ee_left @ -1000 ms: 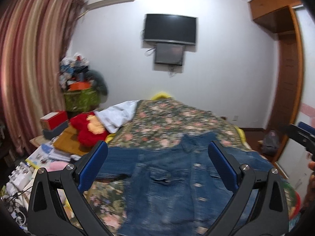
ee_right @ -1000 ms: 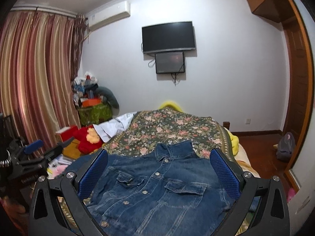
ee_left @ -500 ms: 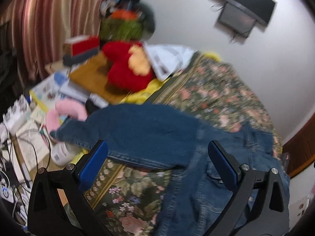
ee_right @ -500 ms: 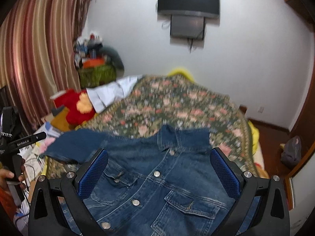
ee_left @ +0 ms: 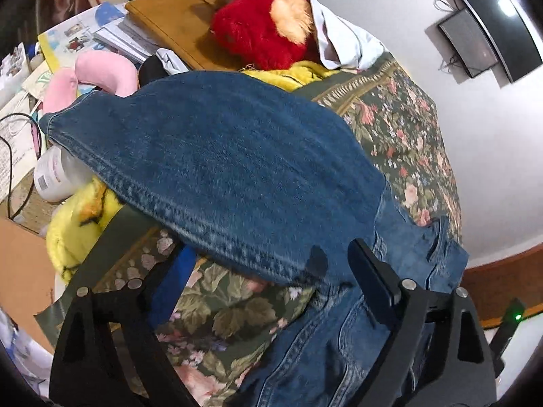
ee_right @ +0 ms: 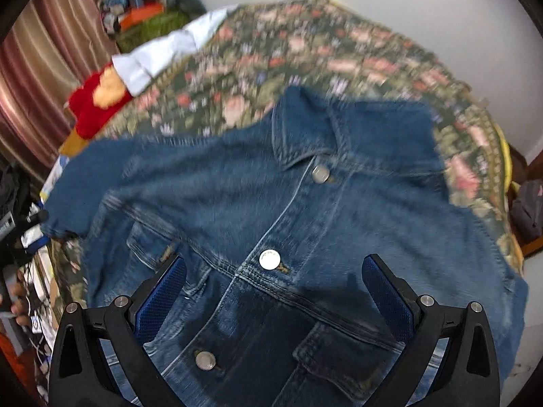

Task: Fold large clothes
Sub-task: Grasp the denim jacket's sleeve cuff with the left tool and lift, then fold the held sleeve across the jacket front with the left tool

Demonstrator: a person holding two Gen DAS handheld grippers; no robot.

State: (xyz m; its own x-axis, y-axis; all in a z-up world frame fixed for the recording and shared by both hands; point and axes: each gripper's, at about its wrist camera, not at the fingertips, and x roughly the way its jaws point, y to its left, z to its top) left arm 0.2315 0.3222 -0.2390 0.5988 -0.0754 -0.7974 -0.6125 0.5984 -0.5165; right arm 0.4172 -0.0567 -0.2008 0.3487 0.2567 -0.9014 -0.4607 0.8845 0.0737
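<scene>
A blue denim jacket (ee_right: 288, 210) lies front up, buttoned, on a floral bedspread (ee_right: 305, 51). Its left sleeve (ee_left: 217, 169) stretches out past the bed's left edge over the clutter there. My left gripper (ee_left: 271, 257) is open and low over that sleeve near the armpit; the sleeve's seam edge lies between the fingers and hides the left blue pad's tip. My right gripper (ee_right: 275, 271) is open and hovers just above the jacket's chest, around the second button (ee_right: 269, 259), between the two chest pockets.
Left of the bed lie a red plush toy (ee_left: 261, 27), a pink neck pillow (ee_left: 98, 74), a brown folder (ee_left: 176, 23), papers, a white bottle (ee_left: 54, 173) and a yellow blanket (ee_left: 81, 217). A white garment (ee_right: 163, 51) lies on the bed's far left. A wall TV (ee_left: 499, 23) hangs beyond.
Both grippers have tilted down and come closer to the jacket. The left one swung left and dropped onto the outstretched sleeve; the right one dropped over the chest. Both stayed open.
</scene>
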